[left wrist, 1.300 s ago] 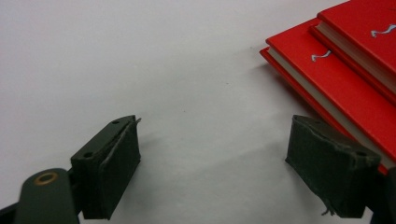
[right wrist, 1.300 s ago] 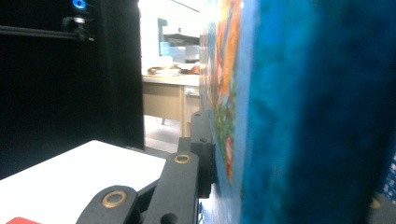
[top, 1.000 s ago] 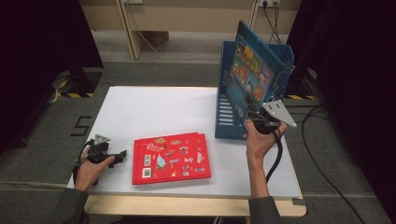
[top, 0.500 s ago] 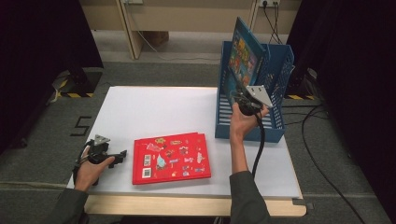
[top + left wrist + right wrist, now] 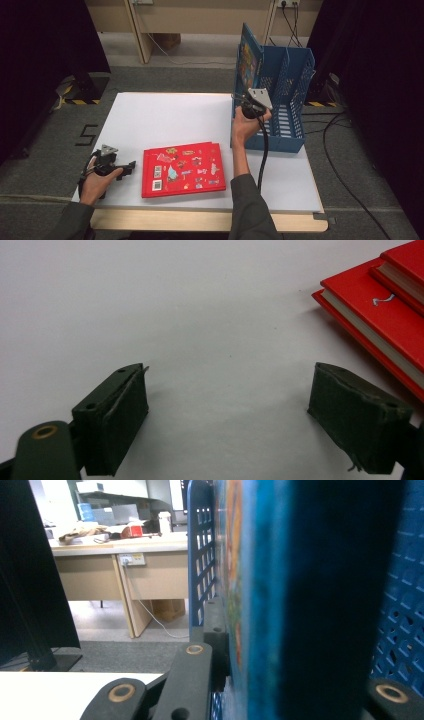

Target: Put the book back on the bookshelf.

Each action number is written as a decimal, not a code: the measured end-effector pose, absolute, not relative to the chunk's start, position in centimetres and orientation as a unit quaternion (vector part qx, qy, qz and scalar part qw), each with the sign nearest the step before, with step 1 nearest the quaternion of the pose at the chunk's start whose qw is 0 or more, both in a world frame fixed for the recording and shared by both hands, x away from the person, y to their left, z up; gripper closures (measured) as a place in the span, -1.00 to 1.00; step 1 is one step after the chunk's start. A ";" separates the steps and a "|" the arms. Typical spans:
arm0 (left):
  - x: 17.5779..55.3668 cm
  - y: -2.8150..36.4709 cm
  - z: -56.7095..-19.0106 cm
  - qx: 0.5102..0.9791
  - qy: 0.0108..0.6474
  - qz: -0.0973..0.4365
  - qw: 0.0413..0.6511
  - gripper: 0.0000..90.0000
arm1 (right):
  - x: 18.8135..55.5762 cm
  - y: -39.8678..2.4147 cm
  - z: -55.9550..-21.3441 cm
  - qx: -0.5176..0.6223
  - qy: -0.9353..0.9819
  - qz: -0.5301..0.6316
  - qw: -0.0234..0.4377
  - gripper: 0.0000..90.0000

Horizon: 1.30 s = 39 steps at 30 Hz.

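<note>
A blue picture book (image 5: 248,59) stands upright at the left wall of the blue slotted rack (image 5: 290,107) at the table's right. My right gripper (image 5: 246,102) is shut on its lower near edge. In the right gripper view the book (image 5: 260,605) sits between the jaws, next to the rack's wall (image 5: 200,555). A red book (image 5: 182,168) covered in stickers lies flat near the front edge. My left gripper (image 5: 129,166) rests open on the table just left of it. In the left gripper view its pads (image 5: 120,415) are wide apart with nothing between them, and red covers (image 5: 390,325) lie stacked to the right.
The white table (image 5: 165,117) has free room at its back and left. The rack's right compartments (image 5: 295,85) hold nothing that I can see. A black cable (image 5: 262,150) trails from the right gripper over the table. Dark curtains flank both sides.
The right hand has carried the blue book leftward and down, from above the rack's right side to its left wall. The left gripper has stayed where it was.
</note>
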<state>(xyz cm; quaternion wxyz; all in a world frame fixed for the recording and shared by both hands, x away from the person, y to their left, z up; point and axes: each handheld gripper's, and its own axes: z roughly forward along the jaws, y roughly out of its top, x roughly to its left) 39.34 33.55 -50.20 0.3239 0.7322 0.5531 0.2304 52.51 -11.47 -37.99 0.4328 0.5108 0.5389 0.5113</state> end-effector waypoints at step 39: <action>39.3 33.5 -50.2 0.731 0.556 0.230 0.323 -0.68 | 47.6 -11.3 -39.7 0.462 0.646 0.488 0.362 0.48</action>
